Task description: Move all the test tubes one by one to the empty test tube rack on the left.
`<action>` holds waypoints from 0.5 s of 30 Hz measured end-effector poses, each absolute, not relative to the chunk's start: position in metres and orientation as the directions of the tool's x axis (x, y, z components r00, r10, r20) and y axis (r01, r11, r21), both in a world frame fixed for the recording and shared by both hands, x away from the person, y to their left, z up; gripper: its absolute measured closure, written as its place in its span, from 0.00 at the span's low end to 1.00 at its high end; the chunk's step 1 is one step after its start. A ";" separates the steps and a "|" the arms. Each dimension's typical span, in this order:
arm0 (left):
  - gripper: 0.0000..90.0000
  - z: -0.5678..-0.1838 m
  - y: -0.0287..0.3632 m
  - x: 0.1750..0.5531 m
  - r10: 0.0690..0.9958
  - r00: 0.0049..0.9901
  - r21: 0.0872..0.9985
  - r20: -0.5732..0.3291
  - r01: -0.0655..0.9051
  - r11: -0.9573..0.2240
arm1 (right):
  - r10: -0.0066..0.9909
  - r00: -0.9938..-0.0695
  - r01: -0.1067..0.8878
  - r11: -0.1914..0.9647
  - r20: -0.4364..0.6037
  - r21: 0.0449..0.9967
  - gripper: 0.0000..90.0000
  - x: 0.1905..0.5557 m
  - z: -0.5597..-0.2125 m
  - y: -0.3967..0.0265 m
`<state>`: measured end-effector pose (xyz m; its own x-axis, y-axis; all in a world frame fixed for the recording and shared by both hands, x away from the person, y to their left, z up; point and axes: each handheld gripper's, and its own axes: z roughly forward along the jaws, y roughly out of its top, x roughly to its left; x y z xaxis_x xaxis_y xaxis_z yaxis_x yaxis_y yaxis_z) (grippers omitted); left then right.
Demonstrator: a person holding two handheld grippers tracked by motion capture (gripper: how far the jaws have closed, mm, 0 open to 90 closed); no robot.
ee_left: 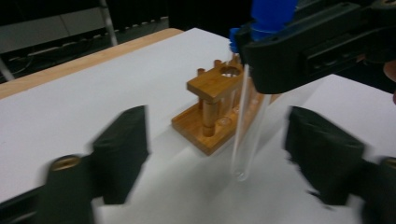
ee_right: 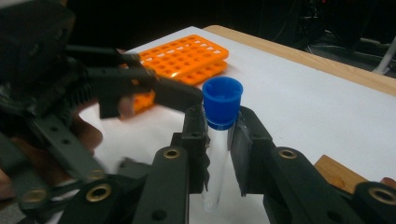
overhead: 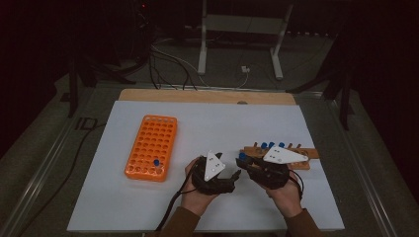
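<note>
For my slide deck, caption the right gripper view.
Right gripper clamps a blue-capped test tube upright.

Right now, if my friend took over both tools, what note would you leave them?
Right tool: shut on a blue-capped test tube, held upright above the white table.
Left tool: open, jaws on either side of that tube's lower end, not touching it.
Wooden rack sits by the right hand and has more capped tubes.
Orange rack on the left has one tube.
Probably left: pass the tube over, put it in the orange rack, then the others.
</note>
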<state>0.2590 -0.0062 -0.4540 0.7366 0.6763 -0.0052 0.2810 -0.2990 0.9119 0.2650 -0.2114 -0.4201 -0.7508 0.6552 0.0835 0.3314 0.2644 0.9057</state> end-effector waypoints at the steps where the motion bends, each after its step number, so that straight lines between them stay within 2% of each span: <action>1: 0.39 -0.455 -0.007 0.259 0.669 0.743 0.913 -0.009 0.279 -0.297 | 0.655 -0.751 0.331 0.263 0.084 0.906 0.85 0.265 -0.420 -0.211; 3: 0.51 -0.455 -0.008 0.259 0.650 0.759 0.917 -0.017 0.272 -0.293 | 0.652 -0.753 0.333 0.262 0.088 0.906 0.85 0.265 -0.420 -0.211; 7: 0.64 -0.455 -0.010 0.258 0.632 0.774 0.923 -0.036 0.269 -0.277 | 0.649 -0.755 0.333 0.261 0.091 0.906 0.85 0.264 -0.420 -0.210; 15: 0.80 -0.454 -0.008 0.258 0.613 0.788 0.930 -0.053 0.263 -0.257 | 0.646 -0.758 0.335 0.264 0.093 0.904 0.85 0.265 -0.421 -0.210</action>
<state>0.2584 -0.0084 -0.4543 0.7883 0.6129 -0.0531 0.2628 -0.2574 0.9299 0.2646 -0.2096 -0.4209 -0.7578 0.6459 0.0927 0.3355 0.2638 0.9044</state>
